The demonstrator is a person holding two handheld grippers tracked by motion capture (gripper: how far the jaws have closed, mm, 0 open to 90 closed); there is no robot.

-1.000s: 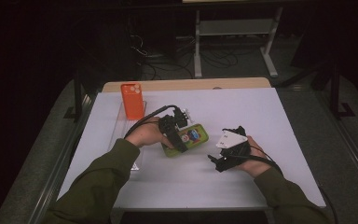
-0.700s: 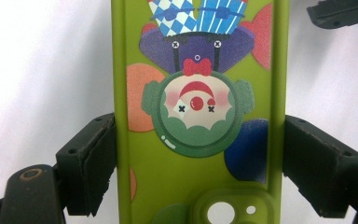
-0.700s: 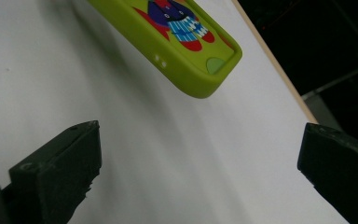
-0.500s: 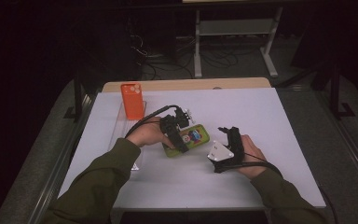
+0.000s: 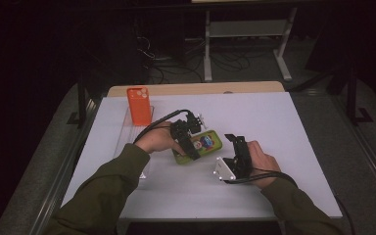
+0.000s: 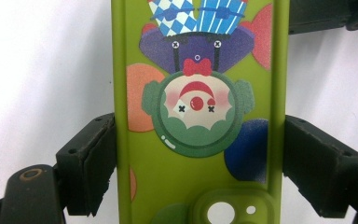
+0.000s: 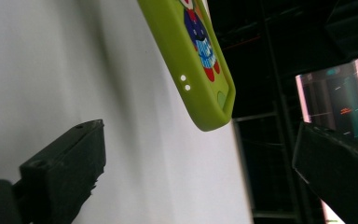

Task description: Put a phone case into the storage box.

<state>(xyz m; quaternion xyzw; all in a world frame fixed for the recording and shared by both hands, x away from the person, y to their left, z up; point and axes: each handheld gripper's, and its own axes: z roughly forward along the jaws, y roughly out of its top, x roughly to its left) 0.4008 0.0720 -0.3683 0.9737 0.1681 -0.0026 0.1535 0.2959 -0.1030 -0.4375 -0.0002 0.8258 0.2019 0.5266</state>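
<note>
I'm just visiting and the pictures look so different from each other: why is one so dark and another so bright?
High view: the white table is lit, the room behind is nearly black. Left gripper view: bright and even, the green phone case sharp between the left tongs. Right gripper view: tilted, the table shaded grey, the right tongs soft and close, the background dark.

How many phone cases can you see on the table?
2. The green phone case is near the table's middle, held between the left gripper fingers. The orange phone case stands at the far left.
</note>
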